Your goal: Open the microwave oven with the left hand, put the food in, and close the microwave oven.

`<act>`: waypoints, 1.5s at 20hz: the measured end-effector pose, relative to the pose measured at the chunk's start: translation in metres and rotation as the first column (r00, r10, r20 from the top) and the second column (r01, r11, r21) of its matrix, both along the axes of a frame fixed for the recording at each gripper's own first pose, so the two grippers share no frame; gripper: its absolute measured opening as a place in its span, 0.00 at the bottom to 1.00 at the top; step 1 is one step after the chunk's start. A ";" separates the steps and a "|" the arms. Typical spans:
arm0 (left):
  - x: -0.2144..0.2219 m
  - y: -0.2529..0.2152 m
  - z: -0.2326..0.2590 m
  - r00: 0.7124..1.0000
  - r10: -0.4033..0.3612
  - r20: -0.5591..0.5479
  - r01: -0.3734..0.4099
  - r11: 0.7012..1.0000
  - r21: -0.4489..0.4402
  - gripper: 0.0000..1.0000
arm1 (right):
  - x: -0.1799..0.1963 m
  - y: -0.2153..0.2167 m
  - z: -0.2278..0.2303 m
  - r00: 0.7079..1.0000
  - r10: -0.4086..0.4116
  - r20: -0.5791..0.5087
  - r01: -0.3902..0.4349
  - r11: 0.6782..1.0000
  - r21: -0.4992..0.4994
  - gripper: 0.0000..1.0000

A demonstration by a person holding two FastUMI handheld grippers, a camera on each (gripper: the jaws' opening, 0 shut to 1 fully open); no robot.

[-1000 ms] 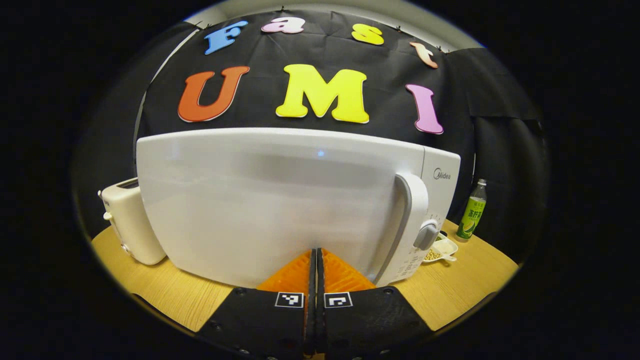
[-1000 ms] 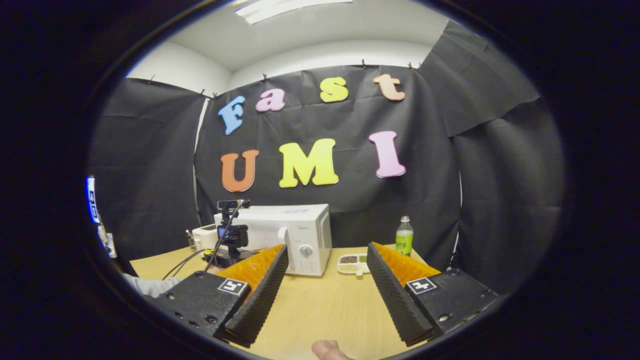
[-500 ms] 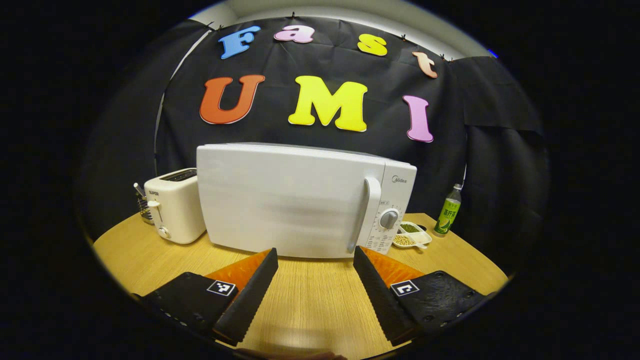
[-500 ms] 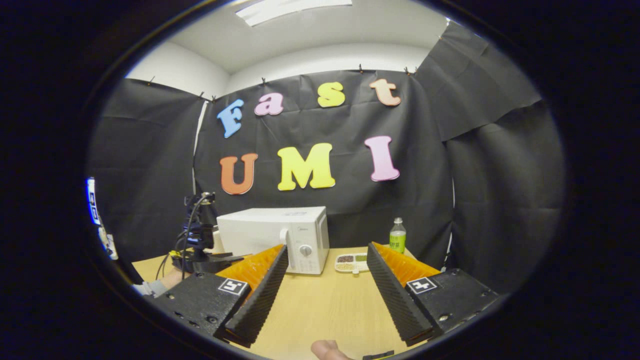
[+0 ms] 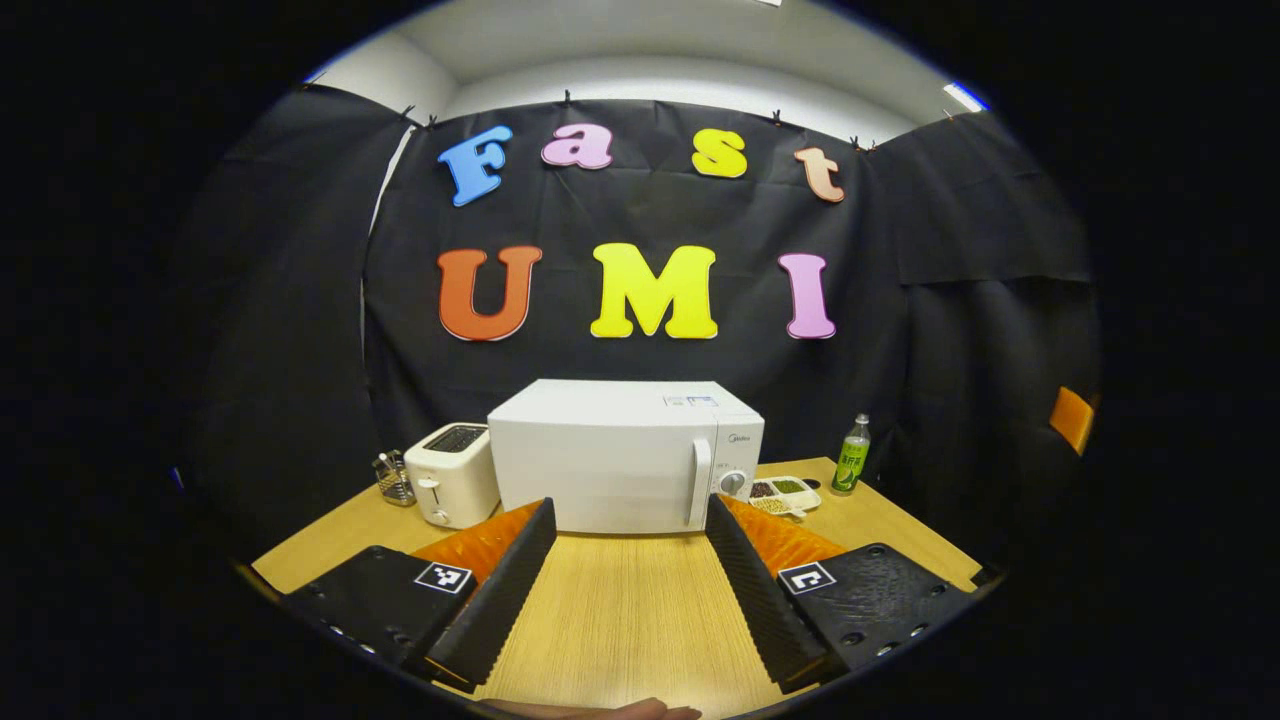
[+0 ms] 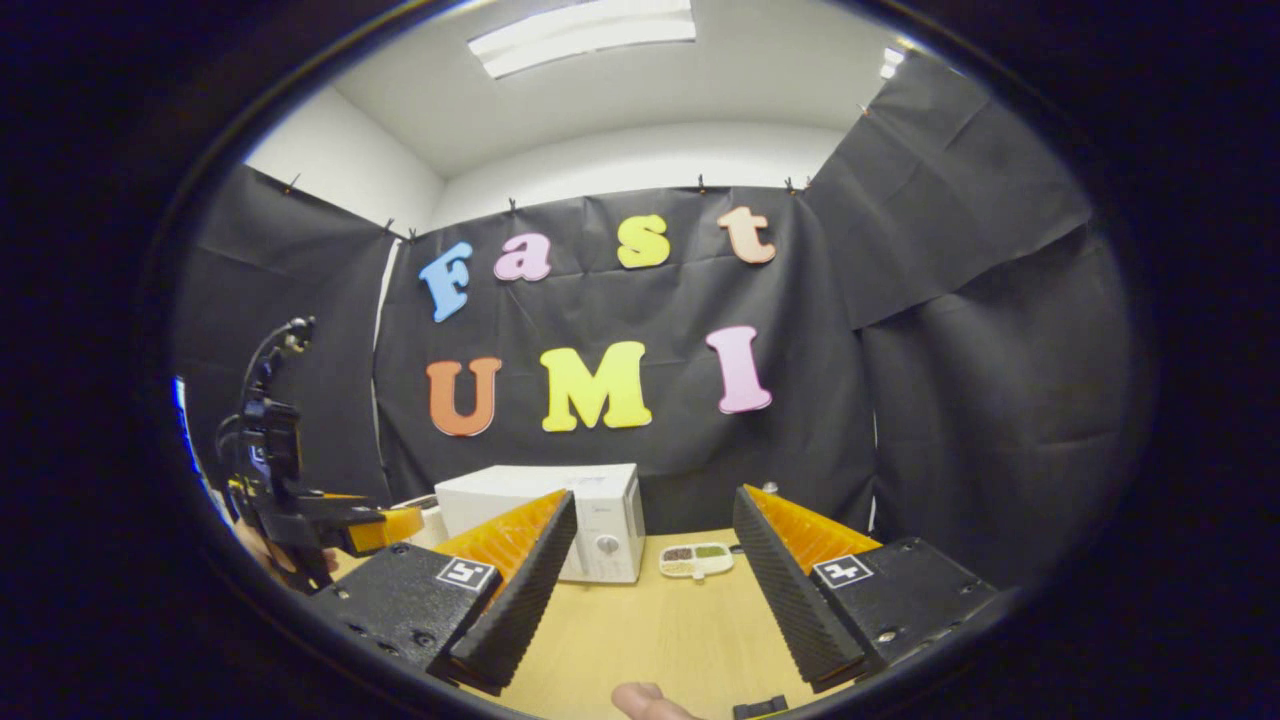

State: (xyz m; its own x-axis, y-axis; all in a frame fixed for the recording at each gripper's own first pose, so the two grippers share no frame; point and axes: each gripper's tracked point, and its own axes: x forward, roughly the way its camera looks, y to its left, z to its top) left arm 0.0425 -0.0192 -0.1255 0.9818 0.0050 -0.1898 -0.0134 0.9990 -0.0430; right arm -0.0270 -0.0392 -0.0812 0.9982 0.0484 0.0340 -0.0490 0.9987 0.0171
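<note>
**Left gripper view: one closed microwave ahead, both grippers spread and empty**

Left gripper view looks down the left gripper (image 5: 625,590), whose two fingers stand wide apart with nothing between them, over the bare wooden table (image 5: 620,620). Straight ahead of the fingertips, well apart from them, sits one white microwave oven (image 5: 625,455) with its door shut; its single upright handle (image 5: 701,482) and one round dial (image 5: 733,482) lie ahead and slightly to the right finger's side. Just right of the oven, beyond the right finger, rests one white divided dish of food (image 5: 782,491), holding dark, green and pale portions in separate compartments. Farther right stands one green bottle (image 5: 852,456), upright. On the left finger's side, just beside the oven, is one white toaster (image 5: 452,473), and left of that one small wire holder (image 5: 394,480).

In the right gripper view, the right gripper (image 6: 650,590) is likewise spread, its two fingers apart and gripping nothing. The microwave oven (image 6: 545,500) appears ahead, partly behind the left finger, and the divided dish of food (image 6: 696,560) lies on the table (image 6: 650,640) ahead between the two fingers, far from both. Far out to the left, the left gripper (image 6: 375,525) shows from the side, with a hand (image 6: 262,550) holding it; its jaw spacing cannot be judged from here. A fingertip (image 6: 645,700) shows at the bottom edge.
</note>
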 end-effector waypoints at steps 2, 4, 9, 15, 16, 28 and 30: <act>-0.029 -0.003 0.024 0.999 -0.001 0.037 0.001 1.000 -0.003 0.95 | -0.007 0.001 0.013 1.000 -0.003 0.010 0.003 1.000 -0.004 0.91; -0.058 0.000 0.031 0.998 0.016 0.054 -0.015 1.000 -0.012 0.95 | -0.015 0.002 0.026 0.999 -0.006 0.040 0.008 0.999 -0.032 1.00; -0.108 0.009 0.024 0.995 0.065 0.080 -0.062 0.997 -0.034 0.95 | -0.030 0.019 0.000 0.999 0.029 -0.025 -0.030 0.998 -0.060 0.92; -0.114 0.000 0.029 0.994 0.039 0.101 -0.041 0.999 0.021 0.95 | -0.038 0.022 0.000 0.999 0.047 -0.027 -0.048 0.998 -0.040 0.91; -0.115 0.002 0.029 0.994 0.042 0.101 -0.044 0.999 0.019 0.95 | -0.038 0.021 0.000 0.999 0.041 -0.024 -0.043 0.998 -0.044 0.91; -0.114 0.003 0.026 0.995 0.040 0.096 -0.042 0.999 0.021 0.95 | -0.035 0.009 -0.008 0.999 0.014 -0.052 -0.016 1.000 -0.027 0.91; -0.114 0.003 0.025 0.995 0.041 0.091 -0.043 0.999 0.021 0.95 | -0.035 0.013 -0.010 0.998 0.026 -0.059 -0.028 0.999 -0.021 0.91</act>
State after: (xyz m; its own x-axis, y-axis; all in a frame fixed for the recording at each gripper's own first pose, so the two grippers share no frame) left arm -0.0714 -0.0162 -0.1007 0.9937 0.0503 -0.0997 -0.0527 0.9984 -0.0225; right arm -0.0624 -0.0265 -0.0909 0.9968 0.0755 -0.0255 -0.0755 0.9971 -0.0007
